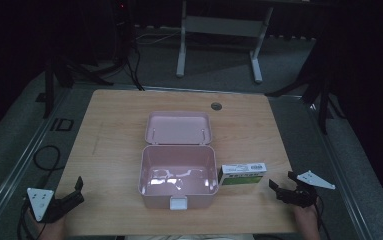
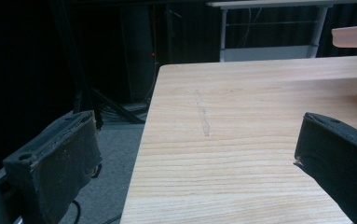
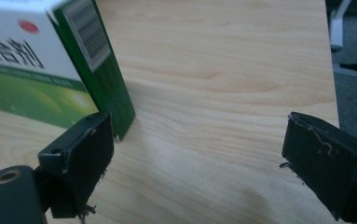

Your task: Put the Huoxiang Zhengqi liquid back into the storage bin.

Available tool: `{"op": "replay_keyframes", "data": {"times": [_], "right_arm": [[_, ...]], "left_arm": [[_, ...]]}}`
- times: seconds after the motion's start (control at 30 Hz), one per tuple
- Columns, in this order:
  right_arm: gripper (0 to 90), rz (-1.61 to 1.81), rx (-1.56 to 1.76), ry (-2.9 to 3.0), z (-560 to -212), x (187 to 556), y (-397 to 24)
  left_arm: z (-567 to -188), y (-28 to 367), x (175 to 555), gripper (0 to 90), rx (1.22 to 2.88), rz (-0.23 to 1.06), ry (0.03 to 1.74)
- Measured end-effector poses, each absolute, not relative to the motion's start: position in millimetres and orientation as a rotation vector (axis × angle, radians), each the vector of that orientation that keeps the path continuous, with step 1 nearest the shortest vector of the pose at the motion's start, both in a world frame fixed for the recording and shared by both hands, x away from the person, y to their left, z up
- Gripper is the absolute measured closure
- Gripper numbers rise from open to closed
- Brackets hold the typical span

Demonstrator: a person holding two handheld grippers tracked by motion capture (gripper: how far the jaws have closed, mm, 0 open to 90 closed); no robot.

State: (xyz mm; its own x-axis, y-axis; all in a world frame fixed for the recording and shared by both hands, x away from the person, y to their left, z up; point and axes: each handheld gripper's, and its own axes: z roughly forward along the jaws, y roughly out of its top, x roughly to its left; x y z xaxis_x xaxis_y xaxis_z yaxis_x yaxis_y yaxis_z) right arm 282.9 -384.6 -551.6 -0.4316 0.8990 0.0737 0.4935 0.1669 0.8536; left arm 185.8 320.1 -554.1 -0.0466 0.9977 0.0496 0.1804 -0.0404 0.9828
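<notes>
- The green-and-white carton (image 1: 242, 174) lies on the table (image 1: 114, 125) just beside the right wall of the open pink box (image 1: 177, 176), touching it or very nearly so; which, the high view does not settle.
- The carton's long axis runs away from the pink box toward the right gripper (image 1: 283, 188), so its short end, the one with the barcode, faces that gripper.
- The right gripper is near the carton, on the side away from the pink box and a little closer to the person. Its jaws stand wide apart and hold nothing.
- In the right gripper view the carton (image 3: 50, 70) sits up and to the left of the gap, its corner just behind one jaw rather than between the two; bare table fills the gap.
- The left gripper (image 1: 71, 195) is well apart from the pink box, near the table's front left corner, jaws open and empty, with only table (image 2: 241, 154) ahead of it.
- Judgement: the right hand is far nearer, and it would have to swing toward the pink box to bring the carton's end between its jaws.
</notes>
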Motion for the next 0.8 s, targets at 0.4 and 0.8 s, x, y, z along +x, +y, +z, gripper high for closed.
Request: {"op": "replay_keyframes", "data": {"times": [0.4,0.8], "right_arm": [[10.5,1.252,1.128,2.343,-554.3,295.8,-391.5],[12.3,1.053,0.863,2.734,-539.5,303.7,-382.9]], "left_arm": [[-553.4,320.4,186.1,0.1,1.358,1.172,1.352],[-552.9,321.8,186.5,0.1,1.364,1.149,1.345]]}}
